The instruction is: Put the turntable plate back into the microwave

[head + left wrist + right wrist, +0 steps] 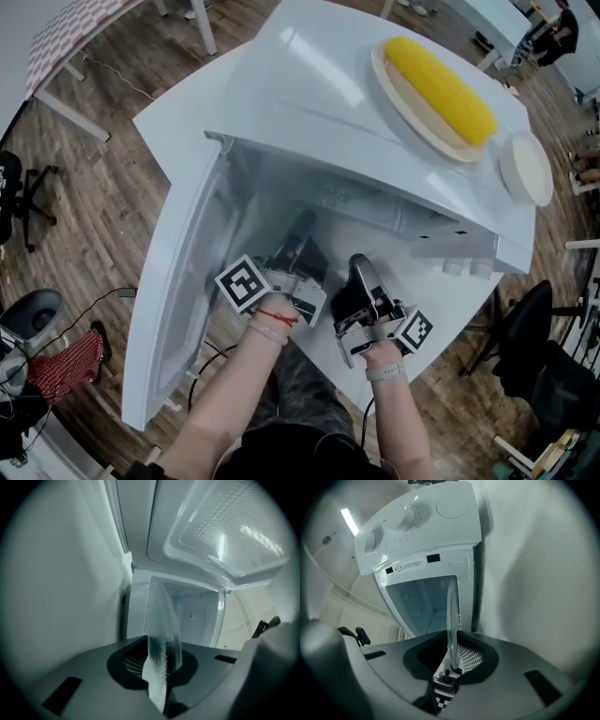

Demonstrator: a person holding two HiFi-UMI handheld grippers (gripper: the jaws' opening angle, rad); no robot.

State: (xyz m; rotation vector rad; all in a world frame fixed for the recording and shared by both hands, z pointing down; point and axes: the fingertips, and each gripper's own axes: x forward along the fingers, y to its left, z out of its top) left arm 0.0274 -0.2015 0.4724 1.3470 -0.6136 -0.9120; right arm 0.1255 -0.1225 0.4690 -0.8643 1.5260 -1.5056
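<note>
head view: a white microwave (319, 84) is standing on a white surface (178, 112), its open front facing the surface's near edge and its door (187, 272) swinging wide toward the left edge. on top of the microwave an ear of corn (441, 89) is lying on a pale dish (412, 111), and a small round white lid (525, 167) is sitting just beside it toward the right corner. the left hand-held gripper (302, 231) and the right hand-held gripper (360, 268) are both reaching into the microwave's mouth, side by side and near each other. the clear turntable plate is too hard to make out here.

left gripper view: the left hand-held gripper (159, 667) is pinching the rim of the glass turntable plate (163, 630), jaws closed down on the glass. the plate is showing edge-on, its ribbed rim running up from the jaws. behind it the microwave's white cavity (192, 613) is opening, and the dotted door window (225, 527) is filling the upper right.

right gripper view: the right hand-held gripper (452, 660) is also clamping the plate's (451, 616) rim, jaws tight on it, the glass appearing as a thin upright line. the plate is sitting in front of the cavity (422, 604), at its mouth. the control panel with two knobs (405, 520) is showing above the opening.
</note>
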